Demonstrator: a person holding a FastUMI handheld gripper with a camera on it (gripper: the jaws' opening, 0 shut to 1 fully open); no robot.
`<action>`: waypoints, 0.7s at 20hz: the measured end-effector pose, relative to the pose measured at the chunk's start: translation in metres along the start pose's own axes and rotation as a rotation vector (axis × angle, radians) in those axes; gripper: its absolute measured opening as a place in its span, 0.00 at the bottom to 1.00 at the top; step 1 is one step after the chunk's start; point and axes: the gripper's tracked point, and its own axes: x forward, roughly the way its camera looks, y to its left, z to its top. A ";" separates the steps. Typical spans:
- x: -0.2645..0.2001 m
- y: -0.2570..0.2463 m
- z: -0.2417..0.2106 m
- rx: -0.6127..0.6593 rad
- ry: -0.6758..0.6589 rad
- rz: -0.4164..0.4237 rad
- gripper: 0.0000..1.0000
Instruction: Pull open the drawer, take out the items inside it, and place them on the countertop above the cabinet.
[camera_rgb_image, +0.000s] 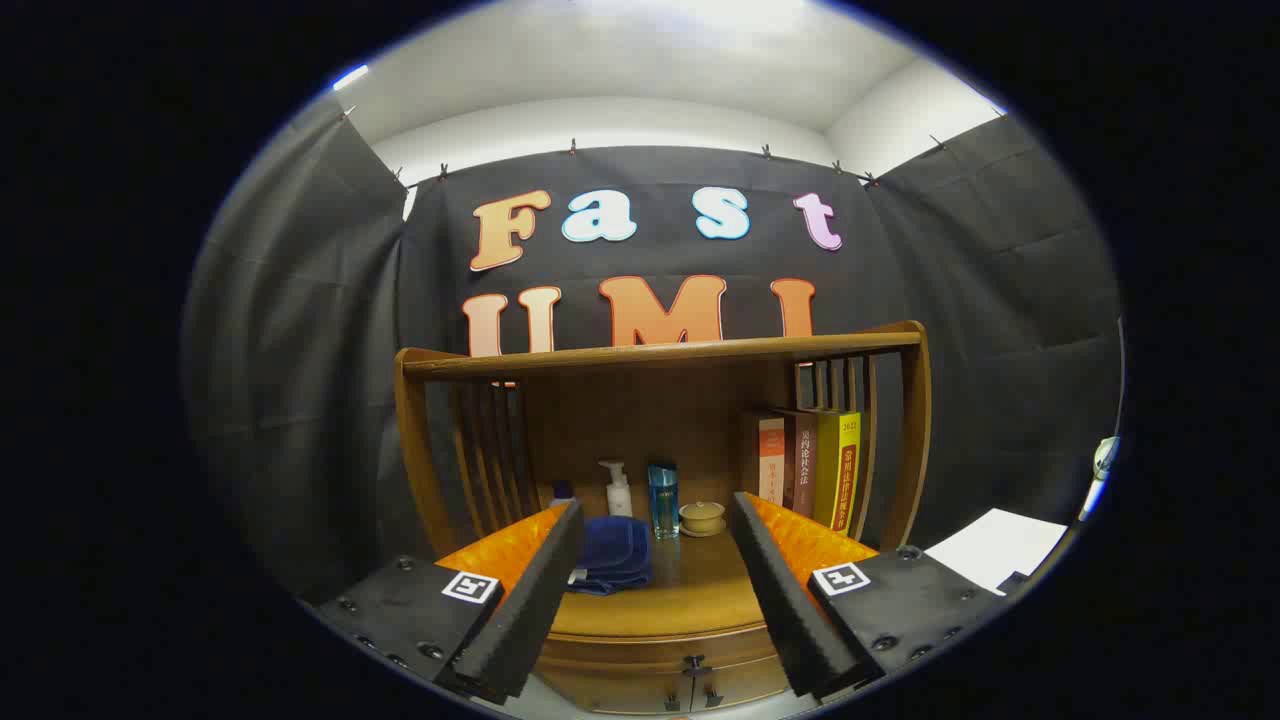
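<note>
- Gripper spread wide, fingers apart and pinching nothing, held in front of the wooden cabinet.
- Folded dark blue cloth on the wooden countertop, just beside the left finger.
- Small bottle with a dark blue cap behind the cloth, next to the slatted side panel.
- White pump bottle upright further back.
- Tall translucent blue glass beside the pump bottle, between the fingers.
- Small cream lidded tea bowl on a saucer right of the glass.
- Row of upright books, red, maroon and yellow, against the right slats.
- Wooden drawer front with small dark metal pulls under the countertop, shut; contents hidden.
</note>
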 end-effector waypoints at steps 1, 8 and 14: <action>-0.002 -0.001 0.000 0.002 -0.001 0.000 0.98; 0.000 -0.006 -0.001 0.005 -0.009 -0.013 0.98; 0.001 -0.009 -0.006 -0.002 -0.003 -0.018 0.98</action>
